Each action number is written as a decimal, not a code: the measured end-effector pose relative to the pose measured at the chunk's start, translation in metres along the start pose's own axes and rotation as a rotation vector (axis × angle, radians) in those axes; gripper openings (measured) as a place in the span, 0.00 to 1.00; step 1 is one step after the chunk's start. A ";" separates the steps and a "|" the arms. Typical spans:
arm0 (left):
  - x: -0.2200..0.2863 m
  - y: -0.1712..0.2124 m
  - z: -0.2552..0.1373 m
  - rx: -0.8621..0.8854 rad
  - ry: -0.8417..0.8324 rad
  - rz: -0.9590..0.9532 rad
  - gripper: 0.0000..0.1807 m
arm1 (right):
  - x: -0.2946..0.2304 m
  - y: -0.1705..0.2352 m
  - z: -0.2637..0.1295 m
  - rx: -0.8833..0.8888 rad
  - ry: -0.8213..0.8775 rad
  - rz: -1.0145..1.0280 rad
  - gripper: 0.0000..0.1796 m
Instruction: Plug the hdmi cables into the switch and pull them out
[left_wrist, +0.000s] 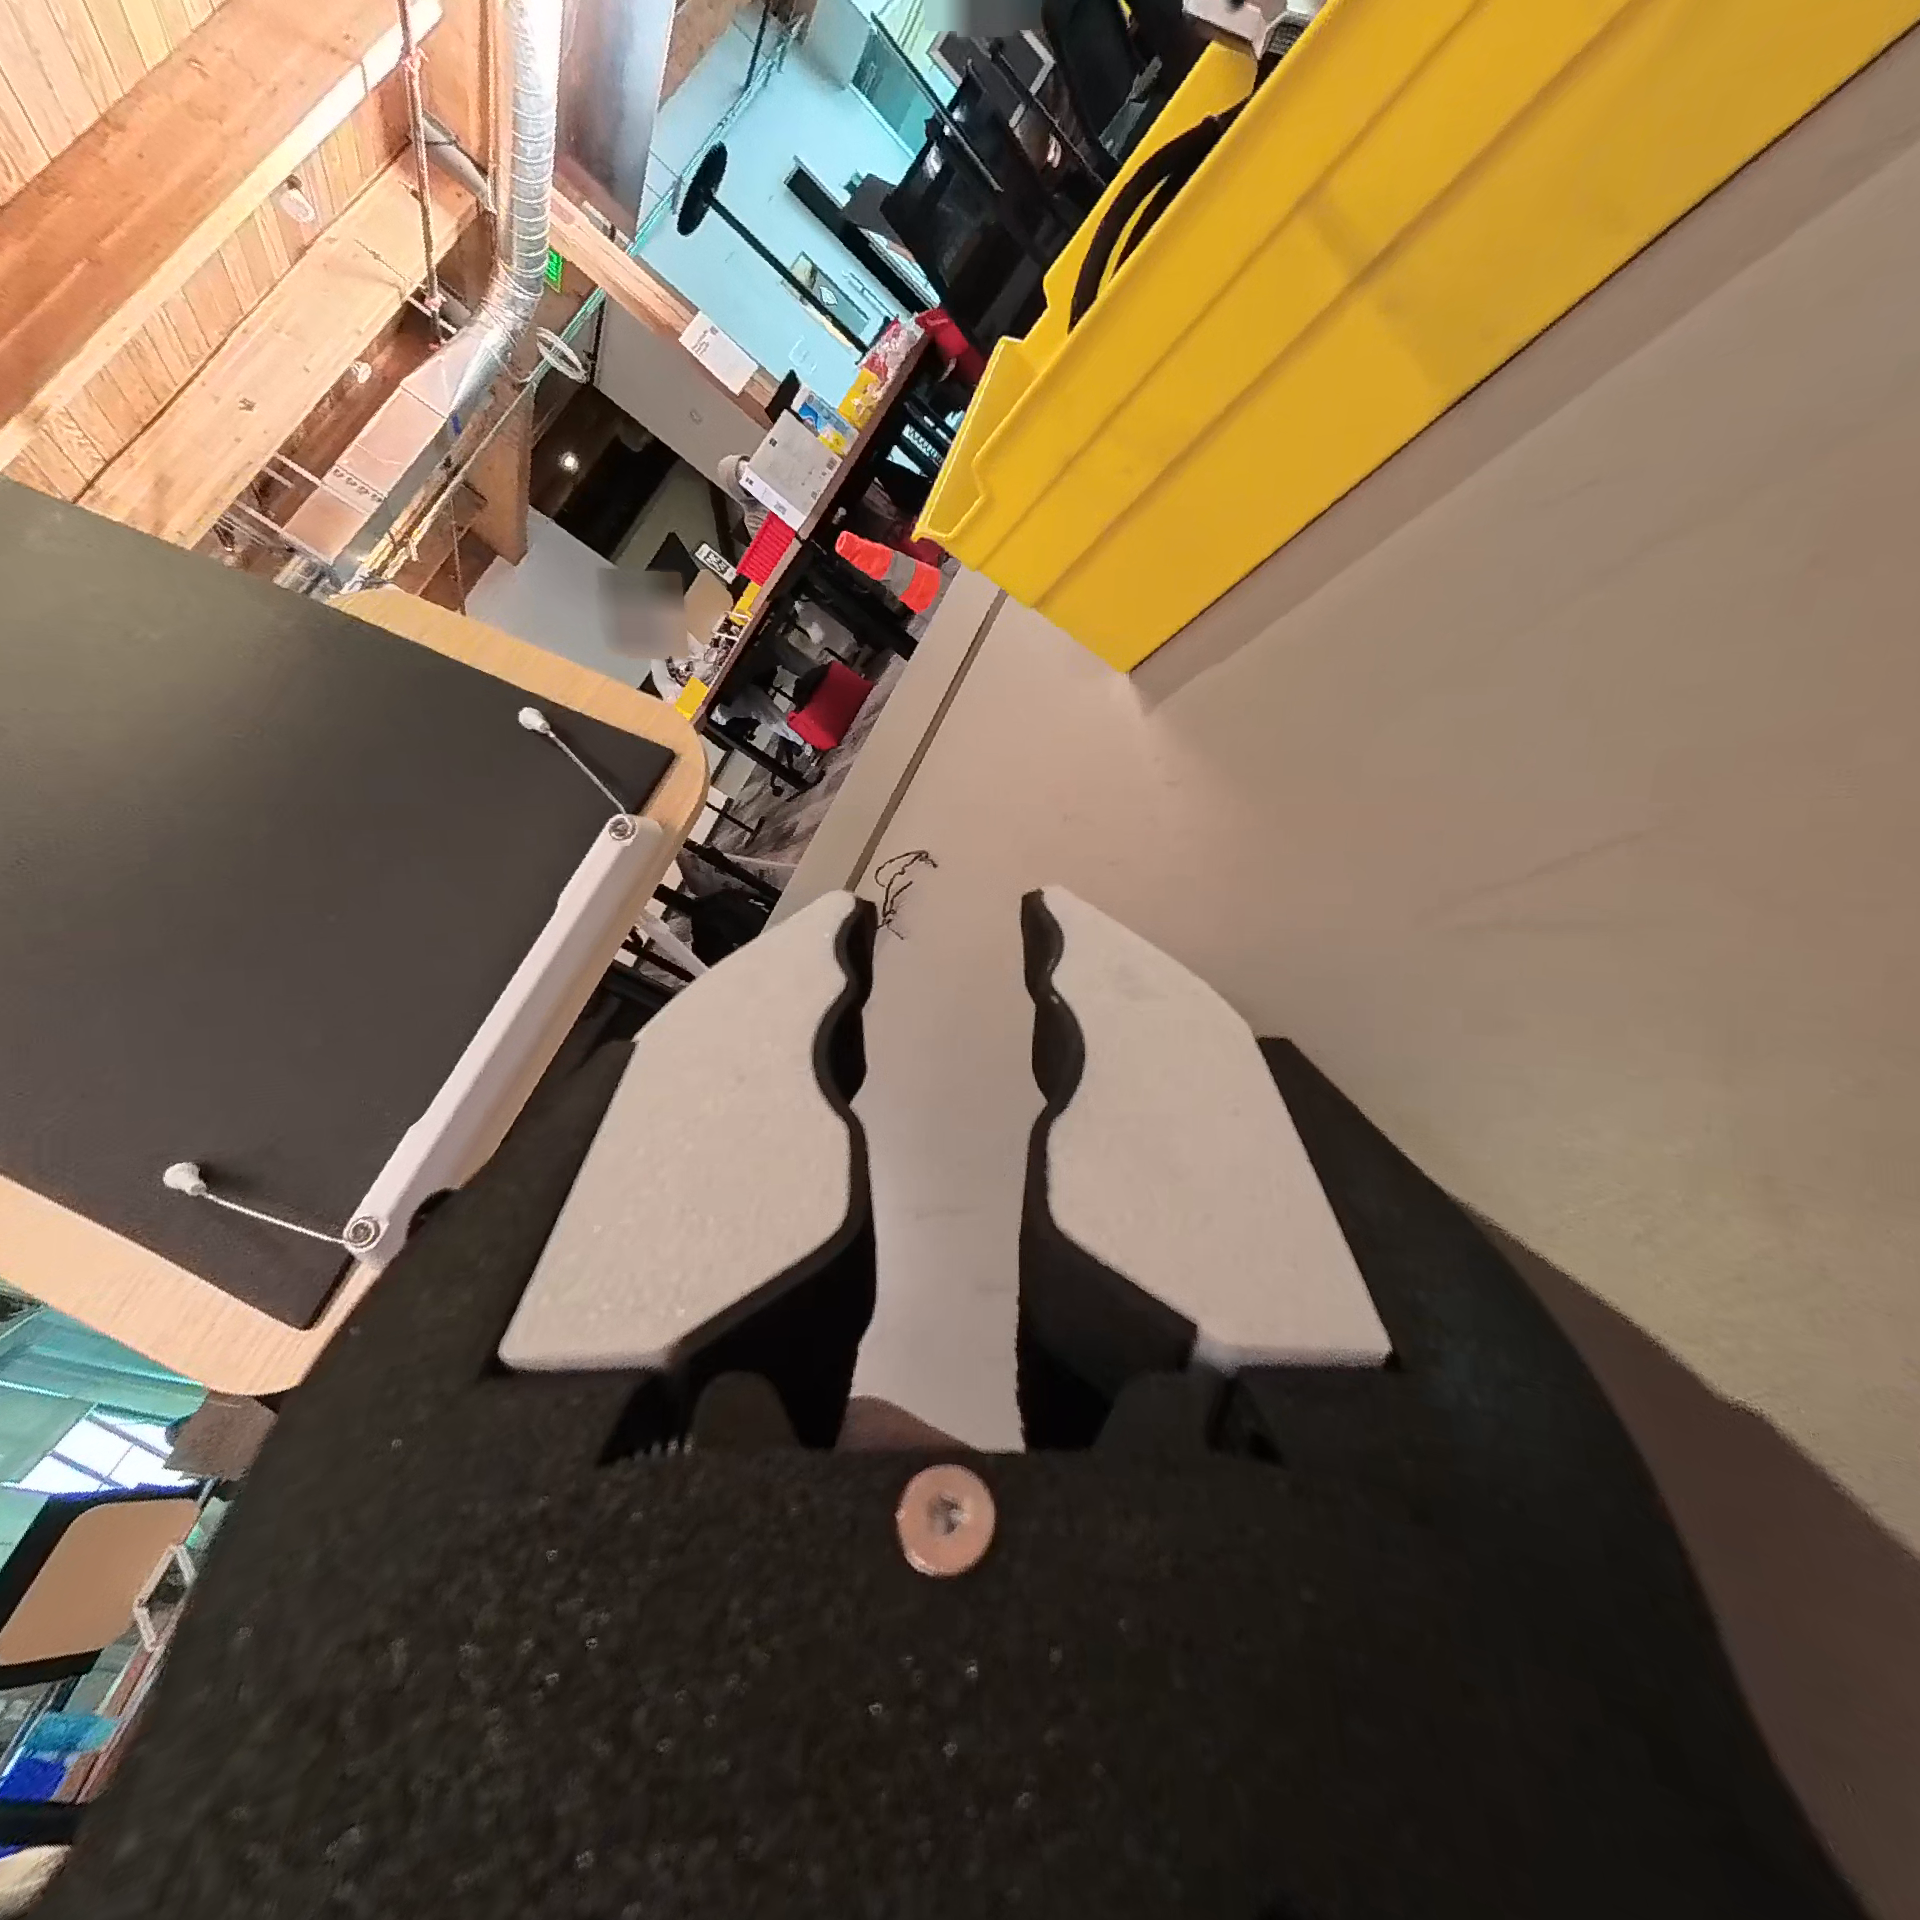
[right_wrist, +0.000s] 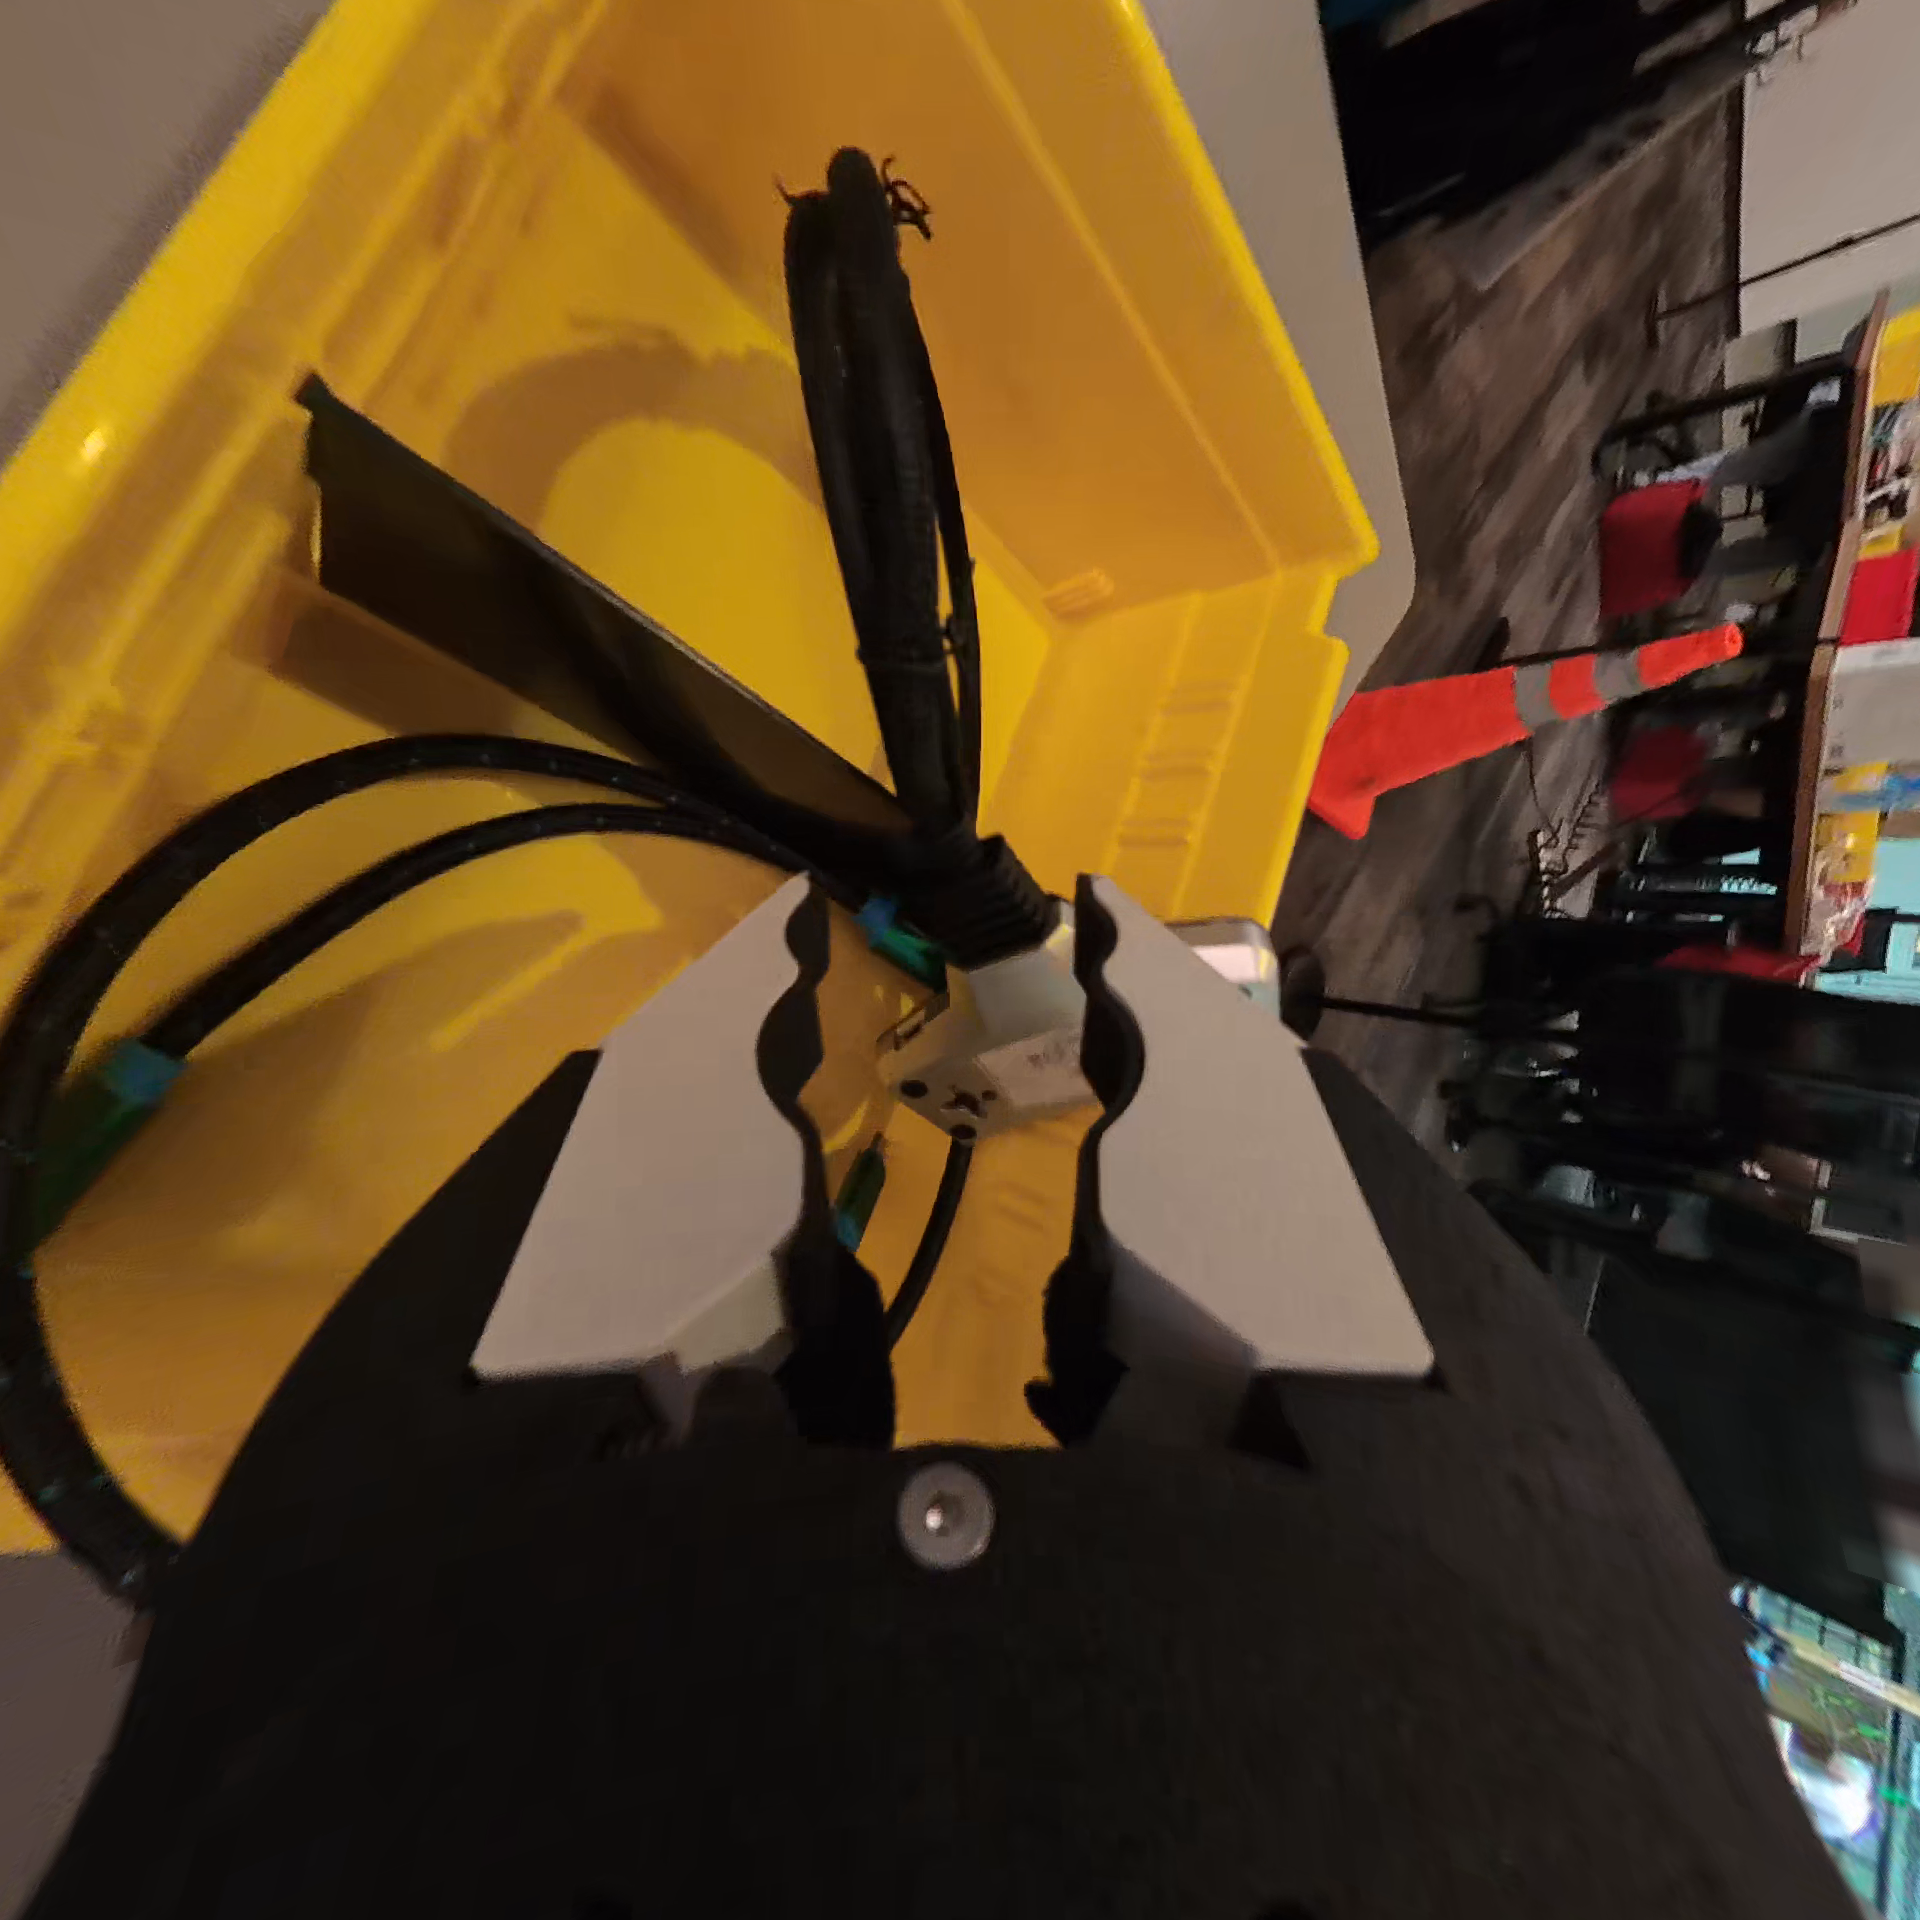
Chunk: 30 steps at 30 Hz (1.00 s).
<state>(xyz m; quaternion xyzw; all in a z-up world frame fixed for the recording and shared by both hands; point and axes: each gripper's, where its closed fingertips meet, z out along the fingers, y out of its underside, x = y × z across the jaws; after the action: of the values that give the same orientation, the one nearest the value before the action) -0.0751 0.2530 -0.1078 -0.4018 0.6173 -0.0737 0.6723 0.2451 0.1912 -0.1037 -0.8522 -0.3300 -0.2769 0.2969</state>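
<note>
Looks like a converted warehouse workshop or lab: exposed timber ceiling (left_wrist: 197, 208) with a silver duct (left_wrist: 514, 239), shelving racks (left_wrist: 831, 457) crammed with boxes, an orange traffic cone (right_wrist: 1496, 707) lying on the floor, a yellow parts bin (left_wrist: 1351, 343) on a pale worktop (left_wrist: 1507, 935).

Black HDMI cables (right_wrist: 883, 499) w/ silver switch (right_wrist: 977, 1070) in yellow bin (right_wrist: 1143, 436)

We're in a workshop-type space: wood-plank ceiling (left_wrist: 156, 208) with a silver duct (left_wrist: 520, 208), light blue wall (left_wrist: 748, 114), grey plank floor (right_wrist: 1507, 416), cluttered shelving (right_wrist: 1849, 623) and 1 orange traffic cone (right_wrist: 1507, 707).
</note>
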 end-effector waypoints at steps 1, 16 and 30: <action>0.000 0.000 0.000 -0.001 -0.001 0.000 0.15 | 0.000 0.000 0.006 -0.005 -0.003 -0.009 0.26; -0.002 0.002 0.000 -0.009 -0.006 0.008 0.15 | 0.061 -0.073 0.004 0.159 -0.207 0.259 0.12; 0.002 0.000 0.000 -0.006 0.008 0.020 0.14 | 0.047 -0.064 0.024 0.253 -0.368 0.308 0.12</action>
<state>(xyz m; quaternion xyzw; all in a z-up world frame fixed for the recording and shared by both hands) -0.0744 0.2517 -0.1098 -0.3973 0.6242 -0.0664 0.6693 0.2344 0.2648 -0.0677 -0.8844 -0.2768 -0.0255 0.3748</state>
